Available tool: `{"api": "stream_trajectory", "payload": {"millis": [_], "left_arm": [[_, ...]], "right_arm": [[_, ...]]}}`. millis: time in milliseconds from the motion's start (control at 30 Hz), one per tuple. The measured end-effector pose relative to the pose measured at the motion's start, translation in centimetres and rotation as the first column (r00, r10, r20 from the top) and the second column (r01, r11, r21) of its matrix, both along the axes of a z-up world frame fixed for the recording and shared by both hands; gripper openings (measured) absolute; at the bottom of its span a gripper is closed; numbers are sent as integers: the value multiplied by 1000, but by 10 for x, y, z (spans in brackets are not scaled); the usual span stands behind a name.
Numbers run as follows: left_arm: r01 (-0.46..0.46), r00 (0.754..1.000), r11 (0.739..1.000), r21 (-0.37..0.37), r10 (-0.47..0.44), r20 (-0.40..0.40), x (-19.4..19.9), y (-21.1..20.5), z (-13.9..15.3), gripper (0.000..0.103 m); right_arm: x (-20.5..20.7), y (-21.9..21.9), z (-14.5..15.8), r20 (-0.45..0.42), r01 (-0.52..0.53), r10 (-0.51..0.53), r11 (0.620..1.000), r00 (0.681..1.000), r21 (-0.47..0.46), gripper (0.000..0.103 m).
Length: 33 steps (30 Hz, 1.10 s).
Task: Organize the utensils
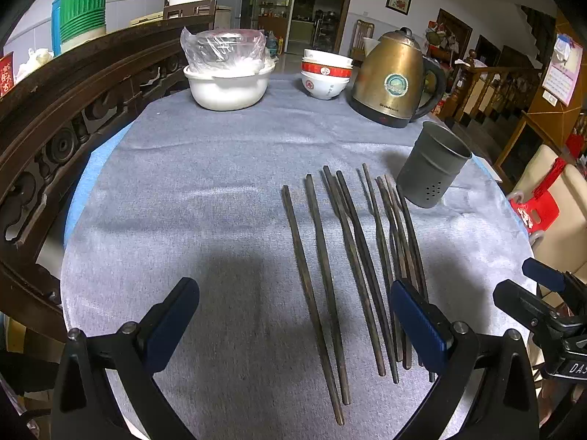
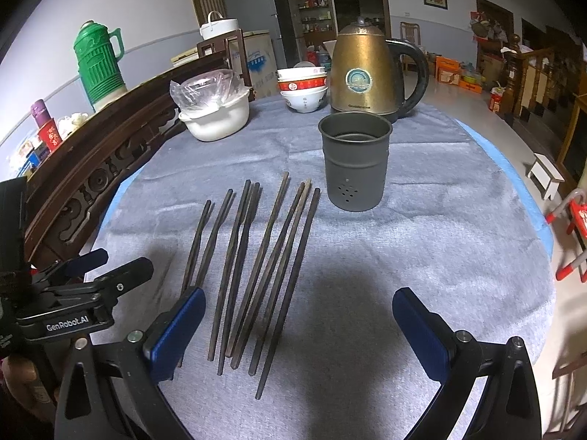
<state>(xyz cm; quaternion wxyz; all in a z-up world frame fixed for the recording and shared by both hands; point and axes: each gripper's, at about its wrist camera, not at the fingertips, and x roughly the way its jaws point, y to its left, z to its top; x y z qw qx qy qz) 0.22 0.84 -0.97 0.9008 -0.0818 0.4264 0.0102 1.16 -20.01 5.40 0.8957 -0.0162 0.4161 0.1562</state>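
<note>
1. Chopsticks [image 2: 256, 267]: a loose row of dark wooden sticks lying flat on the grey cloth [image 2: 422, 242], just in front of the holder and to its left in the right wrist view. Some lie singly; others overlap or cross near their far ends. None is inside the holder.
2. Utensil holder [image 2: 355, 163]: a dark grey metal cup, upright on the cloth, with small drain holes low on its wall. Its far end of the chopstick row lies near its base, apart from it. In the left wrist view the holder [image 1: 433, 167] appears tilted by the lens, beyond the rightmost sticks.
3. Kettle [image 2: 367, 69]: brass-coloured, with a black handle, directly behind the holder.
4. Stacked bowls [image 2: 302, 88]: white with a red band, behind the holder and to its left, beside the kettle.
5. White basin [image 2: 216, 119]: carries a clear plastic-covered bowl; further left of the holder than the stacked bowls.
6. Left gripper [image 1: 293, 326]: jaws spread wide, nothing between the blue pads; it hovers over the near ends of the chopsticks, well short of the holder.
7. Right gripper [image 2: 299, 330]: jaws likewise spread apart and empty, positioned over the near ends of the rightmost chopsticks, the holder ahead of it.
8. Green flask [image 2: 99, 62]: off the cloth, far left of the holder, beyond the carved wooden rail [image 2: 110, 154].
</note>
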Motion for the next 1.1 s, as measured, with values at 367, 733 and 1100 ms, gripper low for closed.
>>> {"api": "stream_trajectory", "payload": {"millis": [367, 733, 1100], "left_arm": [[-12, 1000, 1000, 14, 13, -28, 4, 4, -14, 103], [-68, 993, 998, -2, 68, -101, 11, 24, -35, 103], [-71, 981, 997, 4, 71, -179, 37, 23, -44, 103]], "right_arm": [[11, -6, -11, -46, 4, -1, 998, 999, 57, 103], [88, -12, -46, -269, 60, -31, 993, 963, 100, 64], [128, 14, -74, -375, 60, -60, 998, 925, -14, 38]]}}
